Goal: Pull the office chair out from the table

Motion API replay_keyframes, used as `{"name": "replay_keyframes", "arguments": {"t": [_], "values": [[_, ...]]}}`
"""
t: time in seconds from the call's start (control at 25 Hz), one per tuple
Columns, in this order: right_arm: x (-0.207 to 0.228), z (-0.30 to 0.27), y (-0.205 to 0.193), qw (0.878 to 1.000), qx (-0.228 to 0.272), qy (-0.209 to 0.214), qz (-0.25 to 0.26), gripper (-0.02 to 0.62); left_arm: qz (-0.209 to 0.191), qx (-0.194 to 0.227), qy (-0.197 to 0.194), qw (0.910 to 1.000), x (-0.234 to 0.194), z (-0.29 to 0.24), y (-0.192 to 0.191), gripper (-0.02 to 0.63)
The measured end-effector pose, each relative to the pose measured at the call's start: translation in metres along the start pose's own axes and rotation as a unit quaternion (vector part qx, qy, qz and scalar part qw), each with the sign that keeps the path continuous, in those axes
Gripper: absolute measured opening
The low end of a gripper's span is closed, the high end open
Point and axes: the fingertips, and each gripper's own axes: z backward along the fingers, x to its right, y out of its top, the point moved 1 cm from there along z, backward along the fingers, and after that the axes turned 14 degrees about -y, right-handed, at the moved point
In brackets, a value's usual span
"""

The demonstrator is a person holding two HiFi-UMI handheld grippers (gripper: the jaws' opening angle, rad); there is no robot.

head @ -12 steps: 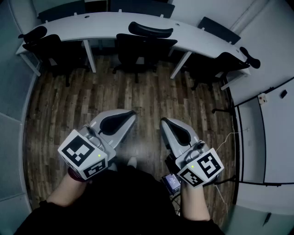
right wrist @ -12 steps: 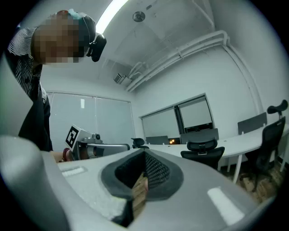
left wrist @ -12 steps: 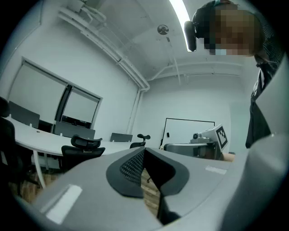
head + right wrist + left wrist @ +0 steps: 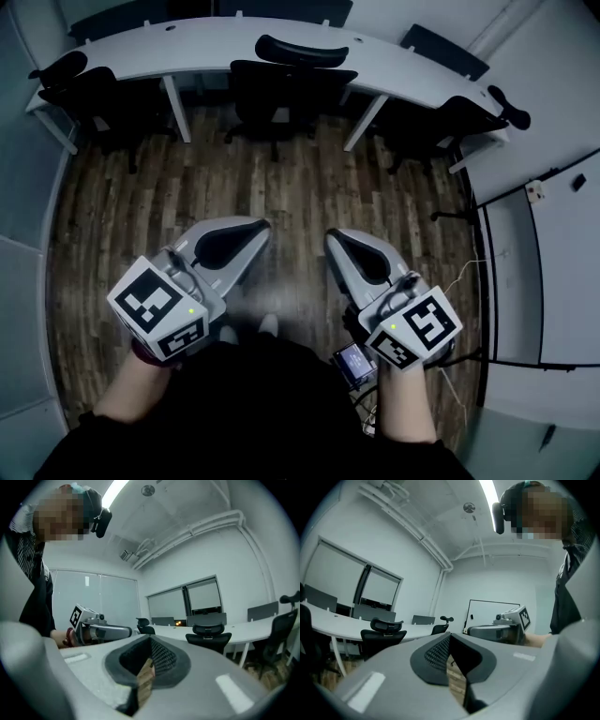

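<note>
A black office chair [image 4: 291, 80] with a headrest stands tucked under the middle of the curved white table [image 4: 197, 42] at the far end of the room. It also appears as the chair [image 4: 382, 635] in the left gripper view and the chair [image 4: 209, 637] in the right gripper view, well ahead of both. My left gripper [image 4: 261, 227] and right gripper [image 4: 333, 239] hover side by side over the wood floor, far short of the chair. Both are shut with nothing between the jaws, as the left gripper [image 4: 450, 641] and right gripper [image 4: 151, 644] show close up.
More black chairs stand at the table's left end [image 4: 89, 89] and right end [image 4: 459, 122]. A whiteboard on a stand [image 4: 539, 272] lines the right wall. Wood floor [image 4: 281, 187] stretches between me and the table. A small device [image 4: 352, 366] hangs at my waist.
Hardly anything differs: the head view has drifted a little, so table and chairs sit slightly higher. Both grippers stay shut and side by side.
</note>
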Motion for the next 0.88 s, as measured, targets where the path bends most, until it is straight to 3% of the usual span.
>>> {"name": "replay_keyframes", "arguments": {"t": [0.2,0.4,0.52,0.72,0.88], "values": [[0.043,0.014,-0.002,1.0,-0.005,-0.007,-0.008,0.002,-0.013,-0.022,0.009,0.9996,-0.007,-0.019,-0.003,0.003],[0.088,0.035,-0.02,0.999,-0.006,-0.004,-0.052,0.002,-0.03,-0.058,0.017,0.9977,0.004,-0.052,-0.018,0.003],[0.11,0.043,-0.032,0.997,-0.002,-0.009,-0.075,0.002,-0.009,-0.055,0.009,0.9984,0.012,-0.066,-0.026,0.003],[0.122,0.047,-0.039,0.995,0.001,0.003,-0.099,0.002,0.014,-0.055,0.025,0.9981,0.006,-0.073,-0.031,0.003],[0.12,0.033,-0.039,0.996,-0.005,0.015,-0.09,0.002,0.002,-0.056,0.055,0.9969,-0.007,-0.076,-0.027,0.003]]}}
